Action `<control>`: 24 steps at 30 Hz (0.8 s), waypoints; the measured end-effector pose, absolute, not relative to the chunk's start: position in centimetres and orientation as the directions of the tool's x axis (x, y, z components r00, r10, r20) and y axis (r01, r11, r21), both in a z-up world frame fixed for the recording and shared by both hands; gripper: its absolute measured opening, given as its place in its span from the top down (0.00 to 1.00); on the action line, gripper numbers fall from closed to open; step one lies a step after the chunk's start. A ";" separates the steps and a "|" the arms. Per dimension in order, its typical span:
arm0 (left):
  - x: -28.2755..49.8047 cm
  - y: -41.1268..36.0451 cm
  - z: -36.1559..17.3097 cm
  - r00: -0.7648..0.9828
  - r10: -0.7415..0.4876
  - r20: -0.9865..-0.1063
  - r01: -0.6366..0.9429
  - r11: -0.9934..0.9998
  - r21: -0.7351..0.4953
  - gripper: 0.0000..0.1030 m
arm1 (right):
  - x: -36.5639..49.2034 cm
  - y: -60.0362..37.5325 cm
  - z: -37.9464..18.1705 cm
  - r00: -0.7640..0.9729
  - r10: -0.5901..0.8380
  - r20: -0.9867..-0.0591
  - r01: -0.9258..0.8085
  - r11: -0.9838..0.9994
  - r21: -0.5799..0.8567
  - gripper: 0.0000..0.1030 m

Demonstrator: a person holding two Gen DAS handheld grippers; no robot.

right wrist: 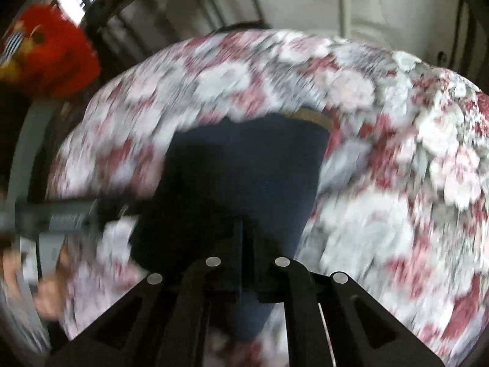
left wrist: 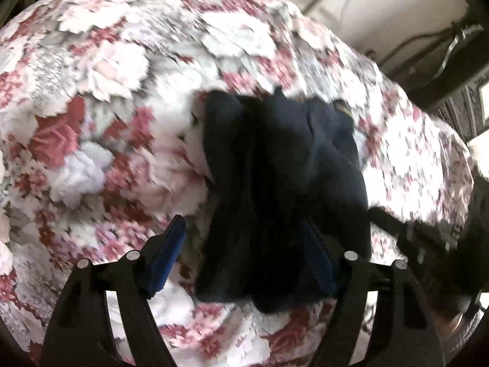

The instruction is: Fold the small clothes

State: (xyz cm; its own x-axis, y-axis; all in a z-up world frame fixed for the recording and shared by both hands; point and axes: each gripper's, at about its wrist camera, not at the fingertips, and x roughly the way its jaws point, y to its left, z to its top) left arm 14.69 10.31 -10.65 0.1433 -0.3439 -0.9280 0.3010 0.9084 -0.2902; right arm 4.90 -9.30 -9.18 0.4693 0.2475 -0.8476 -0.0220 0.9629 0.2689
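A small dark navy garment (left wrist: 281, 165) lies crumpled on a bed with a red and white floral cover (left wrist: 107, 91). My left gripper (left wrist: 244, 253) is open, its blue-padded fingers (left wrist: 171, 253) spread wide, with the garment's near edge between them. In the right wrist view the same garment (right wrist: 244, 168) fills the middle, with a tan band at its far edge. My right gripper (right wrist: 243, 229) is shut on the garment's near edge. Both views are blurred by motion.
A red plush toy (right wrist: 52, 58) sits at the upper left beyond the bed. The other gripper (right wrist: 55, 214) and a hand show at the left. A white wall (left wrist: 382, 9) and a dark frame stand behind the bed.
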 end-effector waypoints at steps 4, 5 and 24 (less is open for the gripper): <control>13.9 8.4 -15.2 0.144 -0.084 -0.986 0.361 0.932 -0.027 0.22 | 4.2 -7.2 -11.2 0.464 0.117 -0.878 -0.030 0.993 0.116 0.92; 14.0 8.4 -16.0 0.140 -0.081 -0.987 0.352 0.936 -0.027 0.18 | 4.3 -7.4 -11.6 0.459 0.109 -0.882 -0.030 0.994 0.107 0.93; 14.3 7.8 -16.0 0.128 -0.141 -0.982 0.348 0.933 -0.089 0.22 | 3.0 -7.7 -14.2 0.343 0.267 -0.900 -0.009 0.959 0.282 1.00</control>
State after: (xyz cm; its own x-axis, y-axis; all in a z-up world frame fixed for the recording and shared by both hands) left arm 14.33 7.80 -16.03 0.1278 -0.1411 -0.9817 0.3478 0.9334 -0.0889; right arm 2.96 -7.65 -14.21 0.3430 0.2674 -0.9005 -0.0086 0.9595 0.2816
